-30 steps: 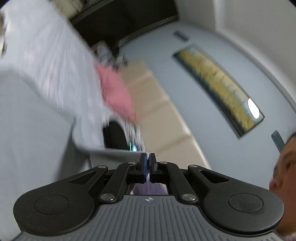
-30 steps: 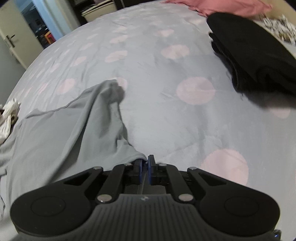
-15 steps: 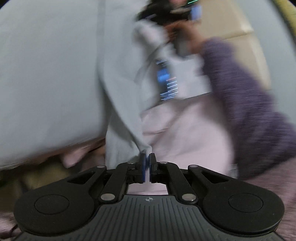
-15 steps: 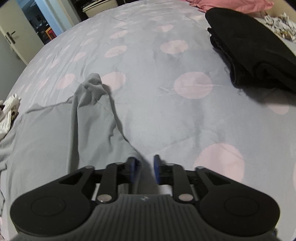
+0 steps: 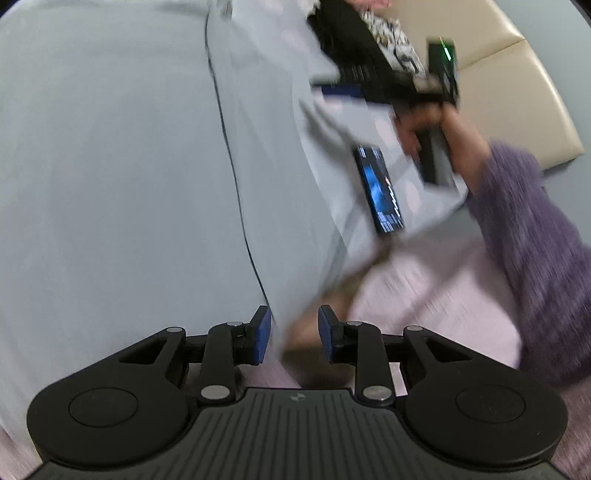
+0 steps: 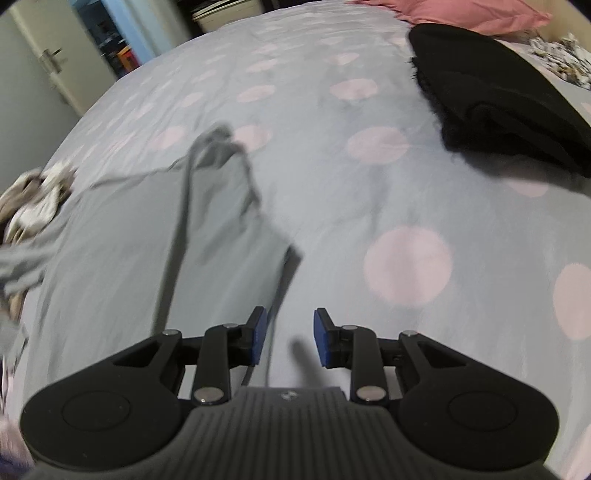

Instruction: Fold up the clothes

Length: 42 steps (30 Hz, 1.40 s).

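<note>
A grey garment (image 6: 147, 229) lies spread on the dotted bedsheet (image 6: 369, 184), with one narrow end bunched at its far side. My right gripper (image 6: 288, 332) stands open just right of the garment's near corner, with only sheet between its pads. In the left wrist view the same grey garment (image 5: 110, 166) fills the left side. My left gripper (image 5: 294, 332) points down at it with its jaws opening. The cloth's edge runs down between the pads, which do not press on it. A hand in a purple sleeve (image 5: 524, 229) holds the other tool at the upper right.
A folded black pile (image 6: 498, 103) sits at the far right of the bed, with a pink pillow (image 6: 461, 14) behind it. A crumpled patterned cloth (image 6: 33, 206) lies at the left edge. A door (image 6: 37, 62) stands beyond. A beige padded panel (image 5: 517, 74) borders the bed.
The left gripper swung down from facing the wall to over the garment, and its jaws parted off the grey cloth. The right gripper opened, let the corner go and drew away; the garment settled flatter.
</note>
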Tool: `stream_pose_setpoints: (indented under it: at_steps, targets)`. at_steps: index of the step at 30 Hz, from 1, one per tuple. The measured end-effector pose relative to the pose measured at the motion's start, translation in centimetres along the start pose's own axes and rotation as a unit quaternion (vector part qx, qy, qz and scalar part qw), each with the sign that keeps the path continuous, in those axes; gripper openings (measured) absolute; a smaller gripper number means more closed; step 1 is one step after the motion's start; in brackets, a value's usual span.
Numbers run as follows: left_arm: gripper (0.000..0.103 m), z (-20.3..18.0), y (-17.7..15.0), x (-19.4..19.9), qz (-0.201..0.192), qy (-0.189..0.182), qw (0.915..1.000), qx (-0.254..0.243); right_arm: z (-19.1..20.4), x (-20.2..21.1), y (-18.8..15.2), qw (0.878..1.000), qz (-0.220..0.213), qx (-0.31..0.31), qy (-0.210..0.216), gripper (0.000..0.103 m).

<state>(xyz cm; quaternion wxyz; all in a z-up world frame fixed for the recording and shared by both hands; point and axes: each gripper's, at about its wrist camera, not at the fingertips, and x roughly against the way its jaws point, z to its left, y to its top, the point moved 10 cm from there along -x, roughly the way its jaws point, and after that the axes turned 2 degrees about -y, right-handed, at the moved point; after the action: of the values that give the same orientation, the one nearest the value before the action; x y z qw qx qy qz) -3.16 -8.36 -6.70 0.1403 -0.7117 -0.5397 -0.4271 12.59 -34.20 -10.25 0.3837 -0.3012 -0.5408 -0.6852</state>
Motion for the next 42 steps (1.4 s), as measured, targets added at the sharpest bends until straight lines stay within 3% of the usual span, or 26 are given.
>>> stream_pose_setpoints:
  at_steps: [4,11,16,20,26,29,34,42]
  targets:
    - [0.025,0.3,5.2,-1.8,-0.044,0.048,0.9968,-0.046,2.1,0.8,-2.2,0.999,0.01,0.027,0.022,0.031]
    - [0.025,1.5,10.3,-9.6,-0.056,0.141,0.9825,-0.107,3.5,1.5,-4.6,0.998,0.023,0.052,0.038,0.031]
    - [0.025,4.3,12.5,-11.4,-0.083,0.182,0.9755,-0.09,3.6,1.5,-6.8,0.996,0.049,0.063,0.043,0.031]
    - [0.024,6.3,13.0,-10.7,-0.094,0.203,0.9716,-0.078,4.4,2.0,-8.7,0.994,0.061,0.067,0.056,0.031]
    - [0.024,6.9,11.4,-7.7,-0.114,0.213,0.9693,-0.048,6.6,2.9,-11.3,0.992,0.08,0.066,0.073,0.031]
    - [0.024,6.1,9.8,-6.7,-0.112,0.196,0.9735,-0.035,7.5,3.2,-12.5,0.99,0.089,0.078,0.07,0.036]
    - [0.024,2.6,5.2,-5.9,-0.088,0.137,0.9859,-0.04,7.6,3.6,-13.7,0.99,0.095,0.083,0.058,0.041]
    - [0.025,-0.3,-2.2,-6.7,-0.031,0.101,0.9932,-0.05,8.1,4.9,-15.3,0.989,0.102,0.081,0.073,0.04]
